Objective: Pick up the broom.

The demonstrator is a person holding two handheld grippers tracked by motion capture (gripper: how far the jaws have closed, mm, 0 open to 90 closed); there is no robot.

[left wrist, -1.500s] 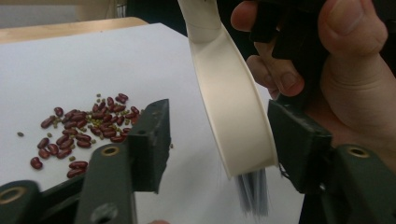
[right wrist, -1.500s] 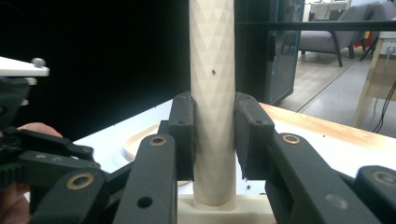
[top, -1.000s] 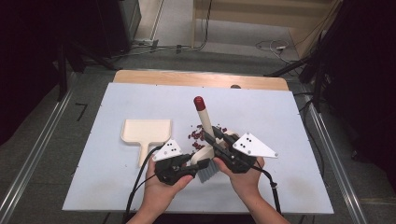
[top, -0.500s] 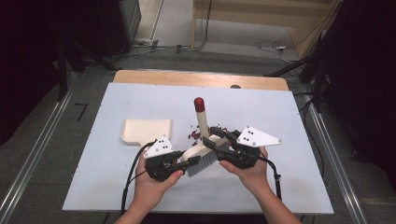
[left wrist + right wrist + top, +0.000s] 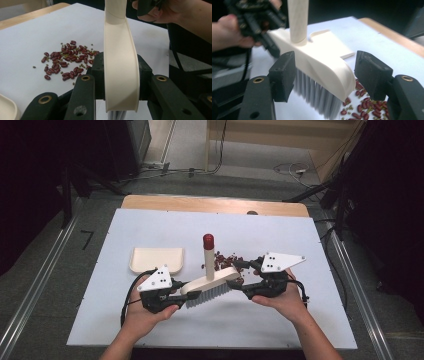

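Observation:
A cream hand brush [image 5: 212,282] with grey bristles stands on the white board, its wooden handle [image 5: 208,260] upright with a red cap on top. My left gripper [image 5: 182,289] is shut on the left end of the brush head [image 5: 121,62]. My right gripper [image 5: 243,280] is at the other end of the head [image 5: 322,65]. Its jaws have just been opening and stand on either side of the head without touching it. Red beans [image 5: 227,261] lie scattered behind the brush, and a heap of beans [image 5: 67,60] sits beside the head.
A cream dustpan [image 5: 156,259] lies on the board left of the brush, close behind my left gripper. The white board [image 5: 300,330] has a wooden strip along its far edge. Dark equipment and cables stand beyond the table.
The right jaws have let go of the brush head and drawn to the right. The left hand has shifted left with the brush, and the handle now stands straighter.

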